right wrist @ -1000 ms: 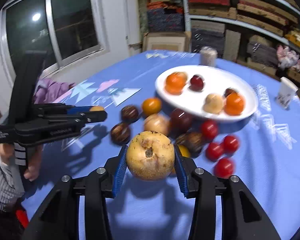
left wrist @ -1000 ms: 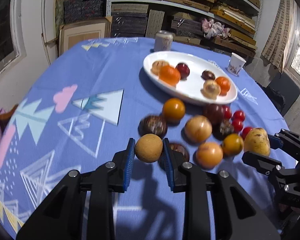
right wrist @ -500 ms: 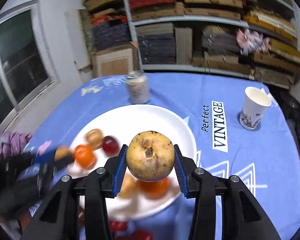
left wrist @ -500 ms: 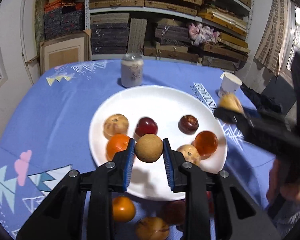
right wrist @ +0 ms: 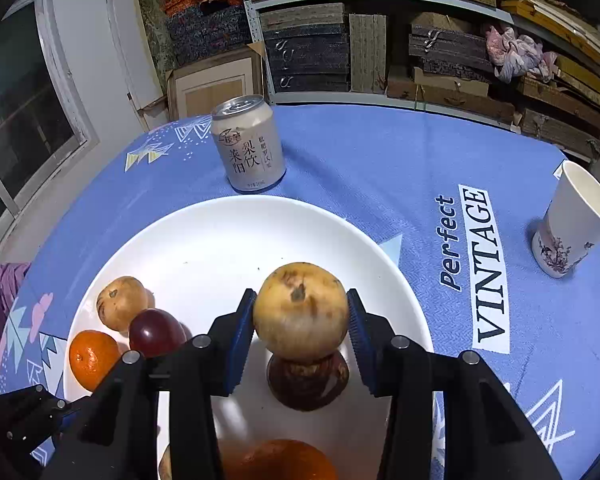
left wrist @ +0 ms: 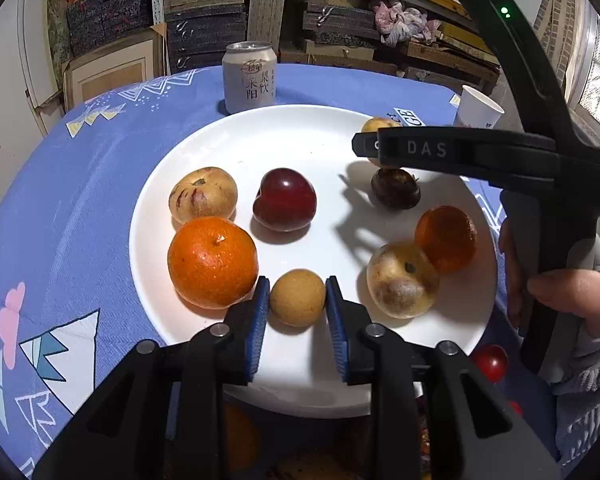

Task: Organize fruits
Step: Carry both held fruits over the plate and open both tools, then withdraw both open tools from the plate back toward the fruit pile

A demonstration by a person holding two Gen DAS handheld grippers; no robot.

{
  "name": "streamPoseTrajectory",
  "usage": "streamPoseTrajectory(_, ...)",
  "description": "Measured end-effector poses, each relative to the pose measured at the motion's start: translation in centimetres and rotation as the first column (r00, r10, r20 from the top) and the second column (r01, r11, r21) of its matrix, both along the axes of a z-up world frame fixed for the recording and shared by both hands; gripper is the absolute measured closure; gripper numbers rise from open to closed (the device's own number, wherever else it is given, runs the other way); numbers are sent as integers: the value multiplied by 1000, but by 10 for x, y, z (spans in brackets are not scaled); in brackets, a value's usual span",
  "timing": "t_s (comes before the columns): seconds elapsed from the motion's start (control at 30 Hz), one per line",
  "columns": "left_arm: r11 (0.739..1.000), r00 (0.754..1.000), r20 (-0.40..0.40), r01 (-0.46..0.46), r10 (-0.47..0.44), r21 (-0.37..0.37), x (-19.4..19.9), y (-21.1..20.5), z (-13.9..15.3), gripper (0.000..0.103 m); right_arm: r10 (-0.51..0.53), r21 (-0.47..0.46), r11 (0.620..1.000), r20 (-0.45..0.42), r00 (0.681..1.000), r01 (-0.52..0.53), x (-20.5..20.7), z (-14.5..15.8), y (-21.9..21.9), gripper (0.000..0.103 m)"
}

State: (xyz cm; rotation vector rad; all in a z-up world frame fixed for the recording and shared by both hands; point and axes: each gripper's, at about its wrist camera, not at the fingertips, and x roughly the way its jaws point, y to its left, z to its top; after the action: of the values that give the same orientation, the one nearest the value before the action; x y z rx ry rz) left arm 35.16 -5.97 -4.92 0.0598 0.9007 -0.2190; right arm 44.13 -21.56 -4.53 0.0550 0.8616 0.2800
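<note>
You have a grey drink can [right wrist: 248, 146] standing upright on the blue patterned tablecloth [right wrist: 380, 168]. Well to the right of the can, near the cloth's edge, stands a white paper cup [right wrist: 576, 226], its mouth tilted. Behind the can, against the wall, you see a framed board [right wrist: 214, 86] and shelves of stacked boxes [right wrist: 380, 40].

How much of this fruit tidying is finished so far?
Well along. Six fruits already lie on the white plate, among them an orange and a dark red fruit. In hand: the left gripper has just been opening its jaws around a small tan fruit on the plate; the right gripper holds a yellow fruit above it. Left: a small red fruit and others beside the plate.
</note>
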Motion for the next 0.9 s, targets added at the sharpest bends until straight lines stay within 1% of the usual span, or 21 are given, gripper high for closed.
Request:
streamPoseTrajectory(0.1, 1000, 1000, 11, 0, -1, 5, -1, 0, 1, 66, -1, 19, 1000, 26, 1000, 0, -2, 5, -3, 57)
streamPoseTrajectory(0.27, 1000, 1000, 15, -3, 3, -7, -3, 3, 5, 65, -2, 61, 998, 63, 998, -2, -21, 21, -12, 57)
streamPoseTrajectory(0.37, 999, 999, 38, -18, 20, -35, -10, 13, 18, 65, -3, 80, 997, 102, 995, -6, -42, 38, -17, 56)
streamPoseTrajectory(0.43, 998, 997, 67, -35, 39, -58, -18, 24, 30, 65, 5, 90, 996, 120, 993, -16, -62, 49, -20, 55)
streamPoseTrajectory(0.53, 994, 992, 106, -66, 75, -88, -35, 44, 46, 58, 18, 69, 997, 145, 989, -29, -93, 61, -22, 47)
streamPoseTrajectory(0.57, 992, 988, 122, -85, 96, -91, -43, 53, 48, 53, 26, 61, 997, 156, 987, -36, -106, 64, -22, 42)
streamPoseTrajectory(0.6, 991, 985, 129, -100, 112, -94, -51, 61, 48, 51, 32, 47, 998, 171, 985, -41, -125, 65, -23, 38)
streamPoseTrajectory(0.67, 986, 983, 118, -129, 141, -105, -66, 78, 43, 51, 39, 46, 998, 189, 981, -48, -154, 64, -28, 34)
streamPoseTrajectory(0.77, 982, 981, 86, -169, 177, -87, -88, 94, 28, 51, 34, 80, 995, 204, 978, -52, -191, 57, -35, 31)
streamPoseTrajectory(0.9, 983, 984, 46, -172, 175, -58, -123, 107, 7, 51, 19, 109, 993, 214, 977, -43, -230, 44, -47, 30)
